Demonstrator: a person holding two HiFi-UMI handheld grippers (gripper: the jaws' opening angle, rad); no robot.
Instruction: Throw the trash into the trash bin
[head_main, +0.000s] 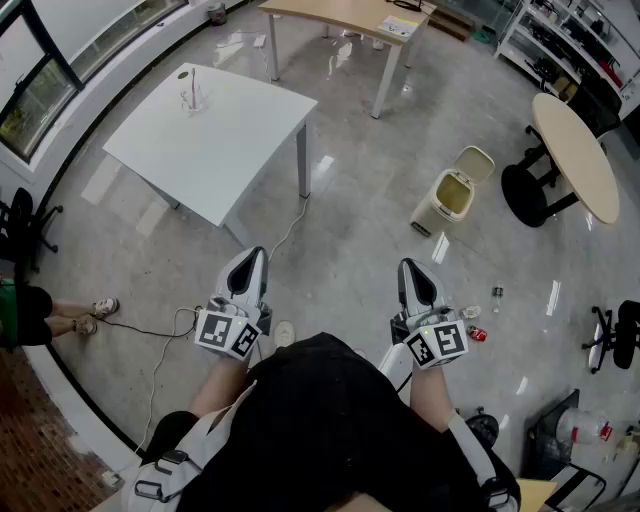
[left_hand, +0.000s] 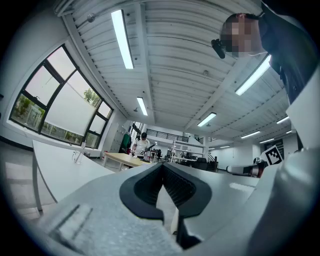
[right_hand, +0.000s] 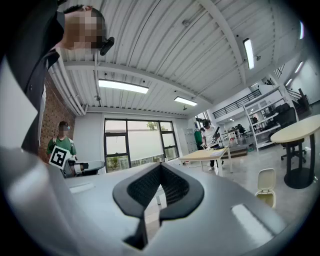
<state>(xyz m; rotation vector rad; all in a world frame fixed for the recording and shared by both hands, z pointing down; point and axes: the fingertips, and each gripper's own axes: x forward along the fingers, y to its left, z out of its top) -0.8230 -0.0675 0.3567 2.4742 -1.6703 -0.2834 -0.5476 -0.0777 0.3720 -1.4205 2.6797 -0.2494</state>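
With pickup not yet begun and our left tool (head_main: 252, 262) and right tool (head_main: 412, 272) both clenched empty, we judge the next move is opening the right one over the red can (head_main: 477, 334) lying short of the open trash bin (head_main: 455, 193).

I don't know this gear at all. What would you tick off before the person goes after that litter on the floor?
1. Bin ready: the cream plastic trash bin stands with its lid up. Ok.
2. Trash found: a small red can lies on the grey floor beside the right gripper. Ok.
3. Left gripper free: its jaws are together with nothing between them. Ok.
4. Right gripper free: its jaws are together and empty. Ok.
5. Jaws opened for a grab: both pairs are shut. Not ok.
6. Room left inside the bin: cannot tell.
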